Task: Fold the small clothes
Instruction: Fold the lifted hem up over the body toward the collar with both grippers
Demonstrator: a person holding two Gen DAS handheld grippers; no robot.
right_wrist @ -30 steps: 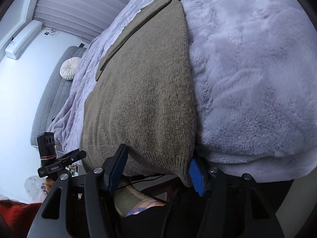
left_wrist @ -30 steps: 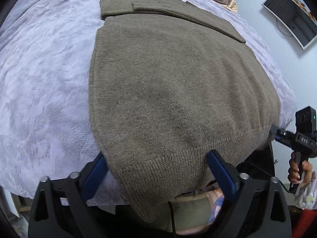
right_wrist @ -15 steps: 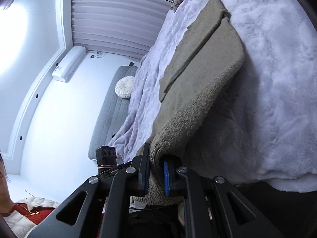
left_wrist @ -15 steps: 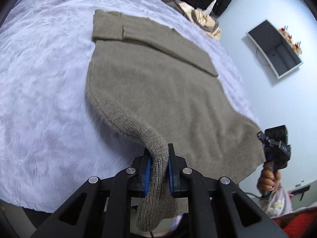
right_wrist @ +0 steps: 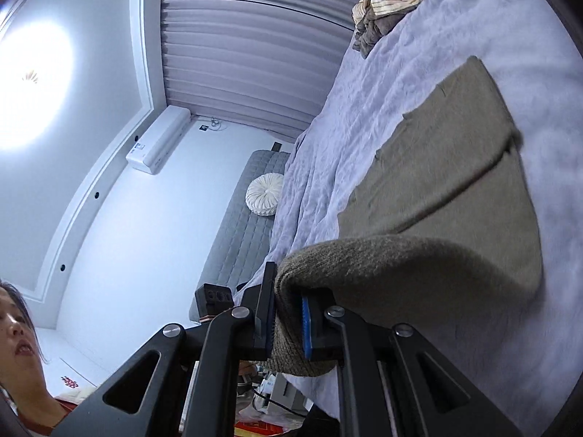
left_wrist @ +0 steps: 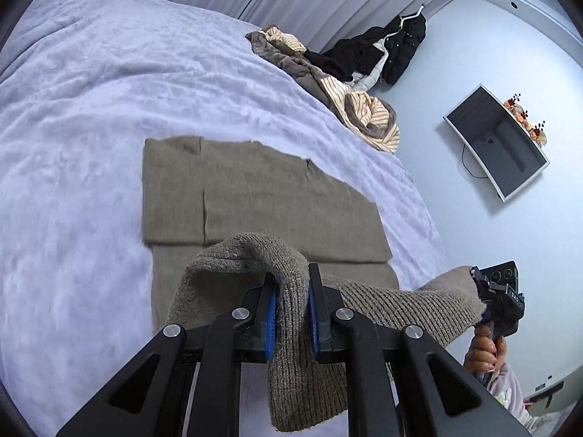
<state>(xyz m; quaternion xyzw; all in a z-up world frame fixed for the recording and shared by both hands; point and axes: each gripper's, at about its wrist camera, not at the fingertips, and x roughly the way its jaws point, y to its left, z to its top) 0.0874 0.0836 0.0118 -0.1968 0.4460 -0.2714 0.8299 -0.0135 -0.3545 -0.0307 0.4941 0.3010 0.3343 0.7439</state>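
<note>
Both corners of the olive-brown knit sweater are up off the bed, which wears a pale lavender plush blanket, rumpled in soft ridges. The left gripper is clenched on the ribbed hem, knit bunched between its blue pads with a flap hanging below. Over in the right wrist view, the right gripper is likewise clamped on the other hem corner, the wool curling over its jaws. Between the two, the hem hangs in a shallow sag, while the far half of the sweater lies flat on the blanket, its sleeves folded in across the chest. At the far corner of the bed sits a heap of striped cream and brown clothes, and black garments hang on a hanger against the wall. A dark flat screen is mounted on the pale blue wall with flowers above it. The right wrist view adds pleated curtains, a wall air conditioner, a grey quilted headboard with a round white cushion, and a glaring ceiling light.
</note>
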